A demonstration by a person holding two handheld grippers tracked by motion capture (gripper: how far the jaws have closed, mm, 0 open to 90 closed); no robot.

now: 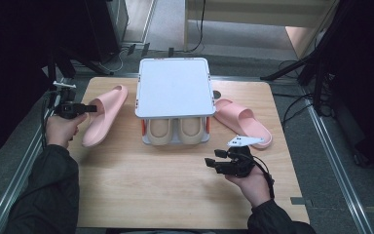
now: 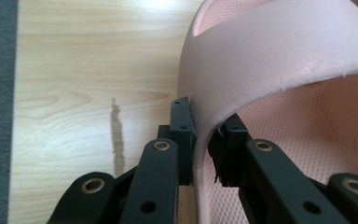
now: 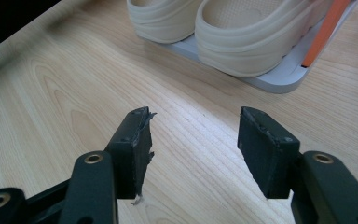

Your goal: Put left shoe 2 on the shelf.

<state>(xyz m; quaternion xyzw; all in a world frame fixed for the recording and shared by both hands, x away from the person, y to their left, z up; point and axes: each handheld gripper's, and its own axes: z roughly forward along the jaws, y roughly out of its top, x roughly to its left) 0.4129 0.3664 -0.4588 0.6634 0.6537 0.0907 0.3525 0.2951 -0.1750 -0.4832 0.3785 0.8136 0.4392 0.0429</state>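
A: Left gripper (image 2: 200,154), state?
B: Jaws pinching the strap edge of the left pink slipper (image 1: 104,114), at the bench's left side, long axis running toward the far edge.
A: Rack?
B: The shoe rack (image 1: 174,92) is to its right, nearer this hand. Right gripper (image 3: 193,149) has its jaws spread, empty, before the beige slippers (image 3: 223,32).

rack (image 1: 175,87) — beige slippers (image 1: 175,130) inside | second pink slipper (image 1: 243,122), right — perhaps flat
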